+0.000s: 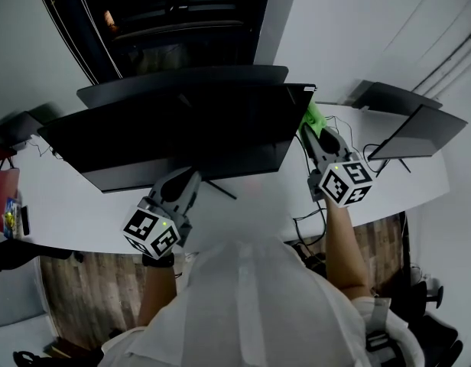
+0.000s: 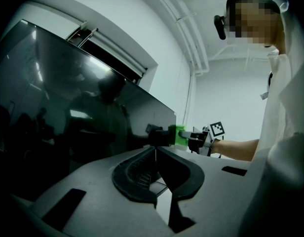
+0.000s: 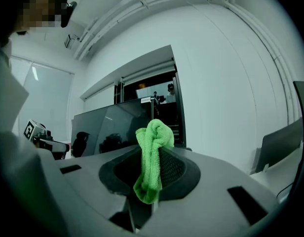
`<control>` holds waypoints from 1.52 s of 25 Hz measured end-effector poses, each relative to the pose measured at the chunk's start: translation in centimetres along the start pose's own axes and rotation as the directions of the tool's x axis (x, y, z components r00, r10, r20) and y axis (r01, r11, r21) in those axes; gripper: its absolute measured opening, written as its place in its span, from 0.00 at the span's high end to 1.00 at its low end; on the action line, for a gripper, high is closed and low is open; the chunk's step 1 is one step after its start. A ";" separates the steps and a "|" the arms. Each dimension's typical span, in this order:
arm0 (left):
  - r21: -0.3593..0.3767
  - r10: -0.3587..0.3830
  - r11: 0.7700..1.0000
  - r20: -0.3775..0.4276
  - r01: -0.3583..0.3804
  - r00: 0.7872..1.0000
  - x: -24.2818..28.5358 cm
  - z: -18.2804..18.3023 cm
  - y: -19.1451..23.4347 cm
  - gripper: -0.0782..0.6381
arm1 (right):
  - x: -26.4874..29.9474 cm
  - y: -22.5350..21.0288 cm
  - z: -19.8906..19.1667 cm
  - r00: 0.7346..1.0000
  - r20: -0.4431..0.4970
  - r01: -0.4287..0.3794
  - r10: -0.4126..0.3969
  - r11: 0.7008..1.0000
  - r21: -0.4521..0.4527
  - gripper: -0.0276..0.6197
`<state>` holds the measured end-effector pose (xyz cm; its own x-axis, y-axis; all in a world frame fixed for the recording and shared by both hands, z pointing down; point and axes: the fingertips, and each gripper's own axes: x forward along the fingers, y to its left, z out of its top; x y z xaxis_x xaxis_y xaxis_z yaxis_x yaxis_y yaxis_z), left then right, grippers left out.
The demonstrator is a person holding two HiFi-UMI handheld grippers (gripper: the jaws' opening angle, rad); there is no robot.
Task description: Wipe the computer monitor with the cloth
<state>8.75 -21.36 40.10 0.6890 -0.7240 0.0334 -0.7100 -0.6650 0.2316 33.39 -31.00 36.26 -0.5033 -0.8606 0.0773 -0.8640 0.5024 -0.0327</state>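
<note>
A wide dark computer monitor (image 1: 182, 132) stands on the white desk (image 1: 82, 212); its black screen also fills the left of the left gripper view (image 2: 68, 117). My right gripper (image 1: 310, 130) is shut on a green cloth (image 1: 313, 116) and holds it at the monitor's right edge. In the right gripper view the cloth (image 3: 153, 154) bunches up out of the closed jaws of the right gripper (image 3: 152, 169), with the monitor (image 3: 122, 127) beyond. My left gripper (image 1: 191, 177) is shut and empty, under the screen's lower edge near the middle. The left gripper view shows its jaws (image 2: 155, 151) closed.
Another dark monitor (image 1: 415, 132) stands on the desk at the right, and a dark device (image 1: 14, 128) at the far left. Cables (image 1: 308, 220) hang off the desk's front edge. A red object (image 1: 4, 193) sits by the left end. A dark opening (image 1: 174, 21) is behind.
</note>
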 end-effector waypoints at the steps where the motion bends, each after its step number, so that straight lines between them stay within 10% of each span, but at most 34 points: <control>1: 0.000 -0.001 1.000 0.001 0.001 1.000 0.0 0.0 0.0 0.86 | 0.0 0.0 -0.3 1.000 -0.006 0.000 0.000 1.000 0.002 0.85; 38: -0.009 0.019 1.000 -0.041 -0.019 0.999 0.2 -2.6 0.3 0.86 | 0.0 0.0 -13.4 0.958 -0.285 0.005 0.008 0.999 0.046 0.85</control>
<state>9.01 -21.22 42.67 0.6810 -0.7282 0.0774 -0.7217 -0.6495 0.2395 33.55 -29.89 49.58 -0.4865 -0.7970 0.3580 -0.8661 0.4937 -0.0780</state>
